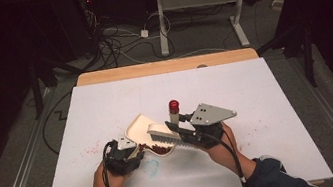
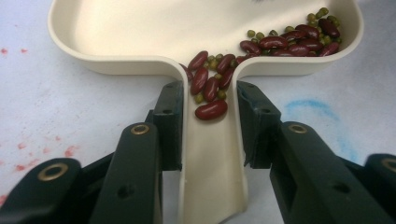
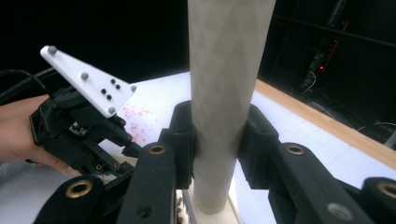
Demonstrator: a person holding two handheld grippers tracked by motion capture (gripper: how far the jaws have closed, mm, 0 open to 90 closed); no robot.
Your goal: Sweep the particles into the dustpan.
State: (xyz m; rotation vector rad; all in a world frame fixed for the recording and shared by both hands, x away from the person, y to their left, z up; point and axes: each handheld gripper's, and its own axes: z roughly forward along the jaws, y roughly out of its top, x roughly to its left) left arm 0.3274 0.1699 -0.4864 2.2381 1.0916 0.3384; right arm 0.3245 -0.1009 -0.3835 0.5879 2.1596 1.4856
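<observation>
The cream dustpan [image 2: 140,28] lies flat on the worktop [image 1: 255,89], its narrow handle running straight back between the jaws of the left tongs [image 2: 210,126], which are closed on that handle, one pad pressed to each side wall. Dark red kidney beans [image 2: 211,110] and small green beans [image 2: 256,33] lie in the pan just ahead of these tongs: a cluster sits at the throat where handle meets tray, one red bean right between the pads, and a second heap gathers in the tray corner ahead and to one side.

The brush [image 1: 165,134] rests across the pan on the side towards the right tongs [image 3: 217,135]. Its pale handle [image 3: 224,93] stands upright through those tongs, which are clamped round it. In the high view the bristles seem to touch the pan's floor, though the picture is too small to be sure. A red-capped end [image 1: 173,106] tops the handle. Red specks and a blue smear [image 2: 308,105] mark the worktop beside the left tongs.
</observation>
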